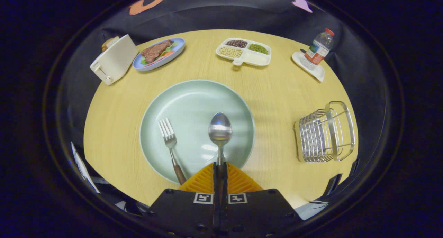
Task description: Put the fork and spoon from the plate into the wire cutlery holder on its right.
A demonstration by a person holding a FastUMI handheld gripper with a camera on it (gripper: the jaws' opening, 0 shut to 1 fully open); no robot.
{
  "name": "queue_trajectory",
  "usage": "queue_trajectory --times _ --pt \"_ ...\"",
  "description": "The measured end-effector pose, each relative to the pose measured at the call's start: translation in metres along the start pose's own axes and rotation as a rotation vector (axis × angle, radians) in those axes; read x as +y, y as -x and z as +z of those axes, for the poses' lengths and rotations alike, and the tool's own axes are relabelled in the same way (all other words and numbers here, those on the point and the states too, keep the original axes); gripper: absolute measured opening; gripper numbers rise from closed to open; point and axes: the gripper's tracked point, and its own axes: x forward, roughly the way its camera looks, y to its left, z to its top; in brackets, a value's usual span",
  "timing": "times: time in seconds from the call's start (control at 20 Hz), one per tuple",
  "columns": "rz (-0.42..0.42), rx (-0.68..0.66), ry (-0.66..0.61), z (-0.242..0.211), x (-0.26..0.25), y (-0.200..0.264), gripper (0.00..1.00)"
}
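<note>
— While the gripper [220, 168] sits low over the near edge of the plate [193, 103], what are its two fingers doing?

— They are pressed close together, and the thin handle of the spoon [220, 129] runs right in between them. It looks like they squeeze it from both sides. Most of the handle is hidden by the fingers, so I can only see the bowl and a short bit of stem.

— And the fork [168, 134]?

— It lies on the plate too, just beside the spoon, with its prongs pointing away. Its brown handle end goes under the fingers, so the tip is hidden.

— Where is the wire cutlery holder [325, 132]?

— It stands on the table [277, 92] off to the right of the plate, well apart from it. I cannot tell if anything is inside; the wires blur together.

— What is far back?

— A toaster [113, 60], a blue dish with food [159, 53], a white tray with beans [244, 52], and a water bottle [320, 47].
</note>
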Motion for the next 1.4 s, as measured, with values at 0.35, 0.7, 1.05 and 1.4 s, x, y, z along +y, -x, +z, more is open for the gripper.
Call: queue_trajectory --times 0.35,0.7,1.05,1.4 --pt "0.073 -0.063 -0.023 0.016 -0.026 0.071 0.01" --pt "0.145 -0.058 -0.074 0.014 -0.050 0.090 0.00" --pt "0.104 -0.159 -0.123 0.039 -0.118 0.161 0.00" --pt "-0.008 -0.101 -0.099 0.040 -0.178 0.150 0.00"
